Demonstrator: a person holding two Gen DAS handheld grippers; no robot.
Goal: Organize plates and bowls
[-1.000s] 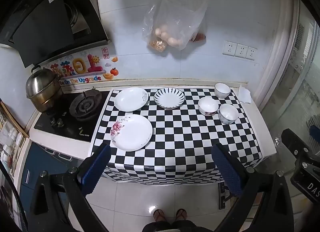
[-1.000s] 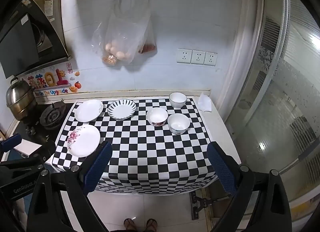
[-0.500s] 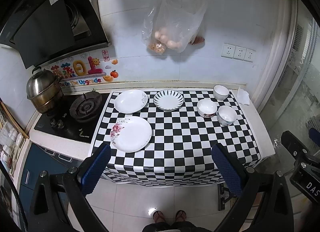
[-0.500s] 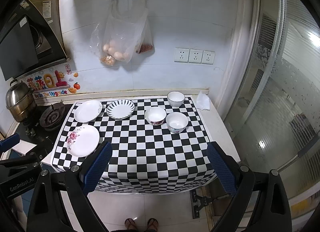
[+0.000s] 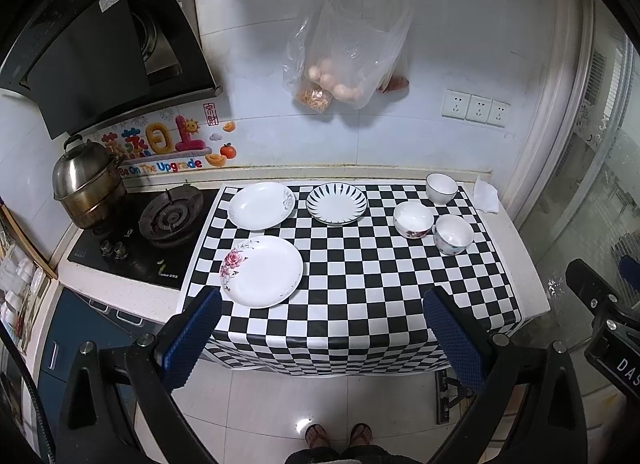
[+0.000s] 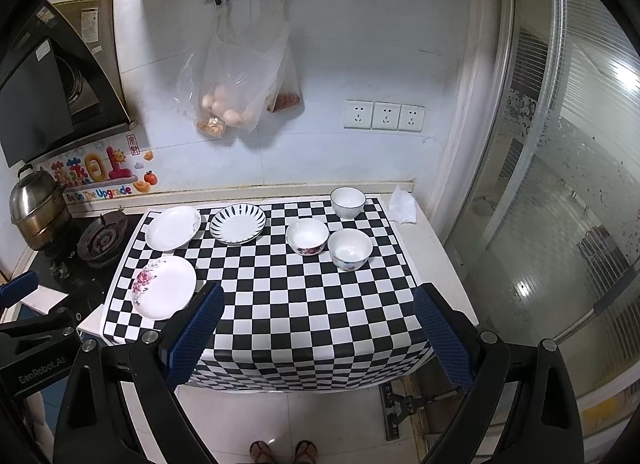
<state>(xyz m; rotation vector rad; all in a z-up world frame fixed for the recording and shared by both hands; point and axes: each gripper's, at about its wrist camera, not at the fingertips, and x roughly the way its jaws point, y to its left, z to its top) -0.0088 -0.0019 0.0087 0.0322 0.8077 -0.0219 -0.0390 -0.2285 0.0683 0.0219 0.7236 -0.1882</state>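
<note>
Three plates lie on the checkered cloth (image 5: 360, 284): a rose-printed plate (image 5: 262, 270) near the front left, a plain white plate (image 5: 261, 205) behind it, and a blue-striped plate (image 5: 336, 203) beside that. Three bowls cluster at the back right: a rimmed white bowl (image 5: 441, 187), a floral bowl (image 5: 413, 219) and a third bowl (image 5: 453, 234). My left gripper (image 5: 322, 296) hangs open in front of the counter, holding nothing. My right gripper (image 6: 319, 294) is open too, well short of the floral bowl (image 6: 307, 236) and the rose-printed plate (image 6: 164, 287).
A gas stove (image 5: 170, 220) with a steel pot (image 5: 86, 184) sits left of the cloth under a range hood (image 5: 92, 60). A plastic bag of eggs (image 5: 344, 60) hangs on the wall. A crumpled tissue (image 5: 486, 194) lies at the back right corner. Glass door (image 6: 560, 204) stands to the right.
Both views drift slightly, with the counter sitting a touch lower in the left wrist view. The plates and bowls have not moved, and both grippers stay open.
</note>
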